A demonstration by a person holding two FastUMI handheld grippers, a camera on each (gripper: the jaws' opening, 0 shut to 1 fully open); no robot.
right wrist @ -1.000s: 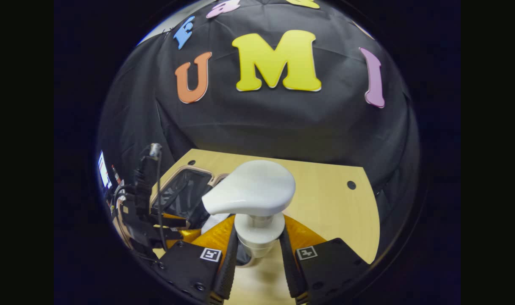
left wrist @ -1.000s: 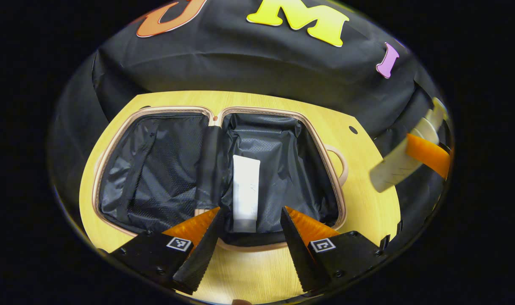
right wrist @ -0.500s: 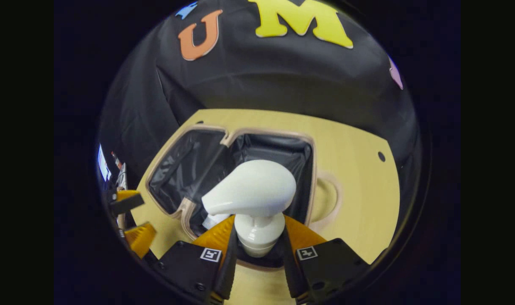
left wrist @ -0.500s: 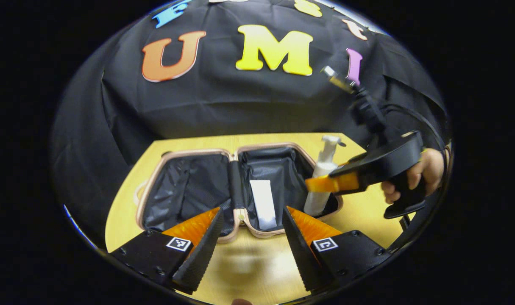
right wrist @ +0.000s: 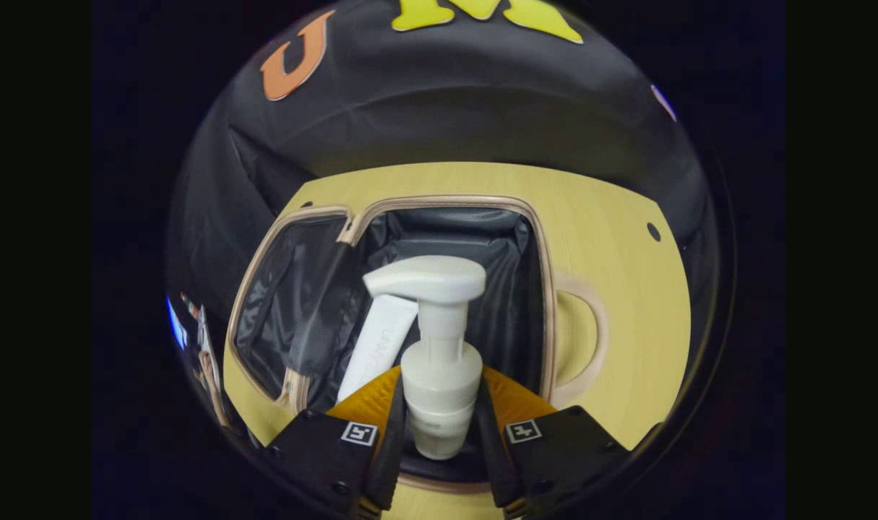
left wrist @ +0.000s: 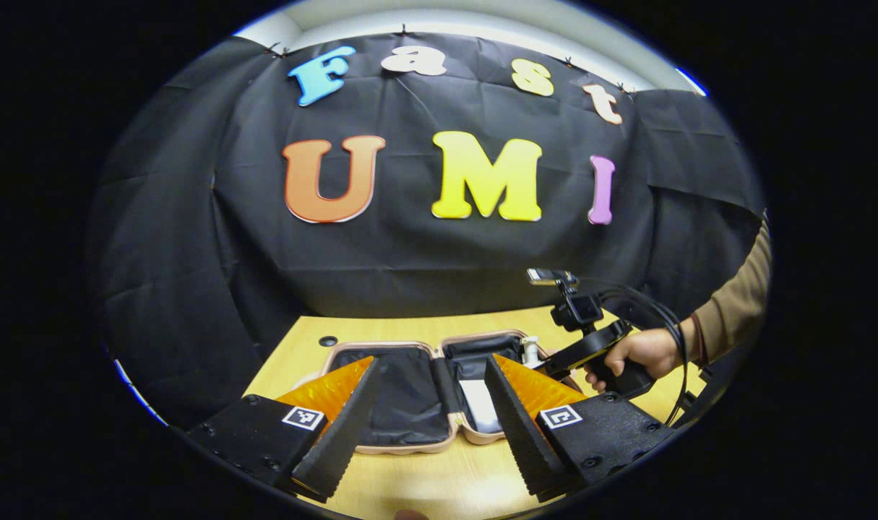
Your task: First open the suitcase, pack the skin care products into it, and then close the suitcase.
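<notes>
The suitcase (left wrist: pixel 402 440) lies open on the wooden table, its black lining up. A white tube (left wrist: pixel 480 415) lies in its right half, beside the hinge. My left gripper (left wrist: pixel 432 361) hovers open and empty, back from the case's near edge. In the right gripper view, my right gripper (right wrist: pixel 440 383) is shut on a white pump bottle (right wrist: pixel 442 361), held upright in the right half of the suitcase (right wrist: pixel 547 289), with the tube (right wrist: pixel 377 347) just left of it. The left gripper view shows that gripper (left wrist: pixel 554 359), a hand (left wrist: pixel 637 350) and the pump head (left wrist: pixel 530 352).
The suitcase's handle (right wrist: pixel 583 339) sticks out on the right over the table (right wrist: pixel 626 238). A cable (left wrist: pixel 663 325) loops from the right gripper. Black cloth hangs behind the table. Bare wood lies in front of the case (left wrist: pixel 439 484).
My left gripper has drawn back and up from the suitcase, still open. My right gripper carried the pump bottle from beside the case into its right half.
</notes>
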